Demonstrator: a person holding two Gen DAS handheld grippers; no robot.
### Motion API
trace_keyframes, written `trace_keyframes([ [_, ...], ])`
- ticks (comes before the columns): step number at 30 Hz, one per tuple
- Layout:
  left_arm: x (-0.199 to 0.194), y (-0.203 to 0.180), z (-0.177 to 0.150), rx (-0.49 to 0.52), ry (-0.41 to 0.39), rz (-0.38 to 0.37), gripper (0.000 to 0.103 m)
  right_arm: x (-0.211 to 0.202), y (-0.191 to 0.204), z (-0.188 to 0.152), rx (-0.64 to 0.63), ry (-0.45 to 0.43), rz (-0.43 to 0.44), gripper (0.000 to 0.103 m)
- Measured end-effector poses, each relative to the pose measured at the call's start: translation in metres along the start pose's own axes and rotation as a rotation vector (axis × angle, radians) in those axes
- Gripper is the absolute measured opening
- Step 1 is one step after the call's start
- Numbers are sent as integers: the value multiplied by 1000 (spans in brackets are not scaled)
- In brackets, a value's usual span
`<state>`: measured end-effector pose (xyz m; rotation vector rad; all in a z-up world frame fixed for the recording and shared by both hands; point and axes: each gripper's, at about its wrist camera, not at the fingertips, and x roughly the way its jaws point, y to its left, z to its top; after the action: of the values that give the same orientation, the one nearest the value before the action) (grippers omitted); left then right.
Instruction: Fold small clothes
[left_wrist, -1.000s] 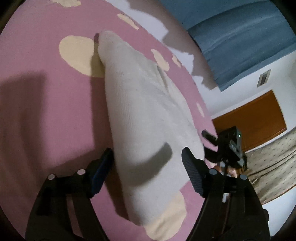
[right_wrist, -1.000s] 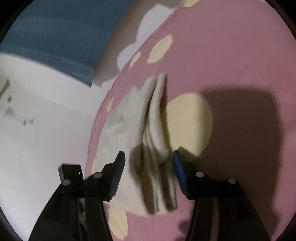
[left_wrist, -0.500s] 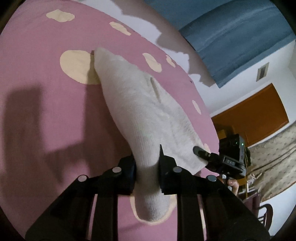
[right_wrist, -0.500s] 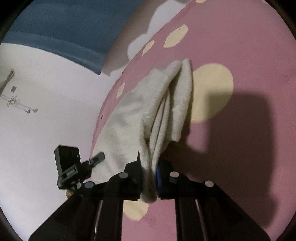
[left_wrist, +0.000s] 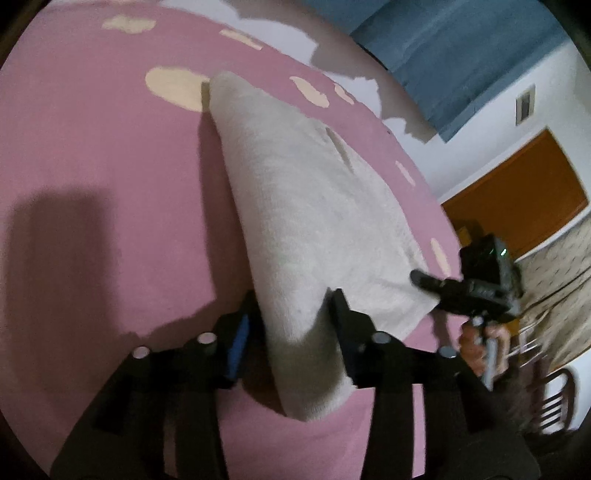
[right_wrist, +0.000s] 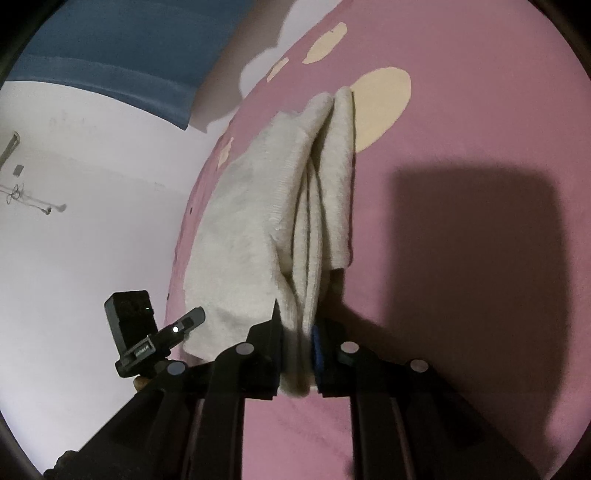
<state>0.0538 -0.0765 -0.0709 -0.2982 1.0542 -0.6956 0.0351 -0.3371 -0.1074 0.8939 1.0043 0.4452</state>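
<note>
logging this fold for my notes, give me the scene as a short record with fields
surface: pink bed sheet with cream spots
garment: cream knit garment, folded into several layers, near end lifted off the sheet
left hand-held gripper: jaws opening, folded end of the garment between them
right hand-held gripper: jaws starting to open, pads still pinching the stacked layers of the garment
background: blue curtain, orange wooden door, white wall
fold state: not yet laid flat

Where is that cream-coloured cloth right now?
The cream cloth lies folded on the pink spotted sheet, its near end between the left gripper fingers, while the right gripper pinches its other corner.
</note>
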Motion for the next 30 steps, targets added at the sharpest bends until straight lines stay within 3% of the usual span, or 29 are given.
trace_keyframes([
  [2,-4,-5,-5,43,-15,31,59,4,3,8,0,-11,-18,22],
  [6,-5,-9,-11,79,-27,61,62,5,2,18,30,-46,-27,35],
  [11,-11,-9,-16,82,-31,73,67,12,7,36,46,-87,-11,40],
  [23,-9,-13,-16,104,-34,94,69,13,14,46,31,-121,-41,40],
  [25,-9,-13,-16,100,-34,94,70,5,12,46,23,-146,-72,44],
  [27,-8,-12,-16,99,-36,95,70,7,9,48,38,-162,-79,55],
  [30,-8,-14,-17,108,-36,101,71,21,10,52,37,-139,-76,55],
])
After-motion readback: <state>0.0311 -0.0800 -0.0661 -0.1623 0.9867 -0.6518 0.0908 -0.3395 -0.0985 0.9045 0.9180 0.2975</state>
